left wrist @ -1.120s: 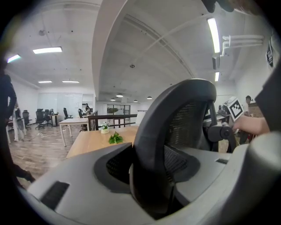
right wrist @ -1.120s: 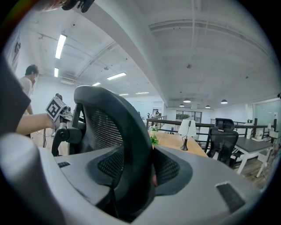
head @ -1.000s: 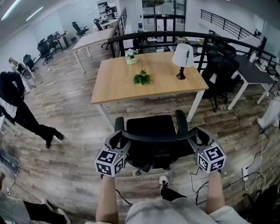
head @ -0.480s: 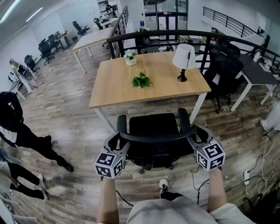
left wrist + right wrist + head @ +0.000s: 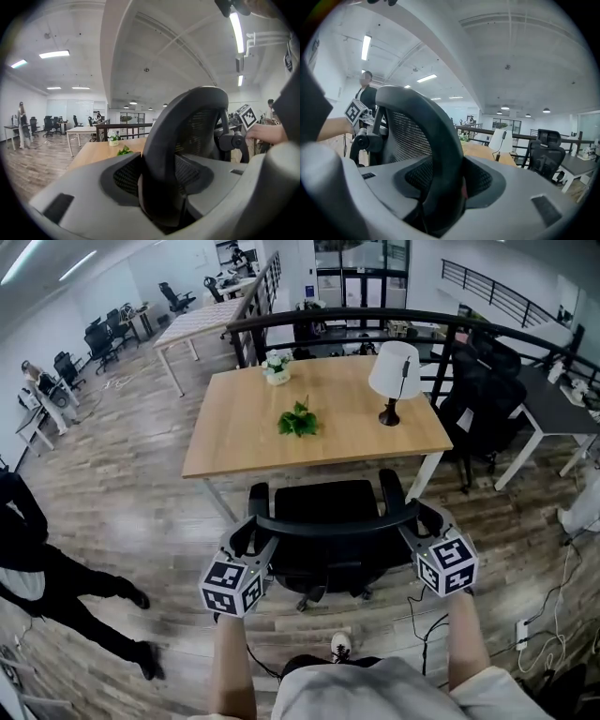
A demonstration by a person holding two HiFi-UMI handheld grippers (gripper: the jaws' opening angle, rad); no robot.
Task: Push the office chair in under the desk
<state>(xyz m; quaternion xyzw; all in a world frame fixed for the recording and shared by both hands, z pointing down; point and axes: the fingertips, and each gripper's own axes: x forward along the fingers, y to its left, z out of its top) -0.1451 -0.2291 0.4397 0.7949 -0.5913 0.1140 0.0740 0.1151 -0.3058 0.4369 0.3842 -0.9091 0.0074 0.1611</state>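
The black mesh office chair (image 5: 328,507) faces the wooden desk (image 5: 244,442), its seat front and armrests at the desk's near edge. My left gripper (image 5: 255,536) is shut on the left end of the chair's curved backrest rim (image 5: 337,524), and my right gripper (image 5: 422,520) is shut on the right end. In the left gripper view the dark rim (image 5: 161,154) fills the space between the grey jaws of the left gripper (image 5: 157,187). The right gripper view shows the same rim (image 5: 440,154) wedged in the right gripper (image 5: 445,192).
On the desk stand a white lamp (image 5: 394,371), a small green plant (image 5: 297,421) and a white flower pot (image 5: 276,367). A black railing (image 5: 356,320) runs behind the desk. Another black chair (image 5: 483,390) stands right. A person in black (image 5: 56,568) walks at left. Cables (image 5: 422,615) lie on the floor.
The chair and both grippers have moved forward toward the desk, so the seat now reaches the desk's edge. The person at left has walked nearer the bottom left.
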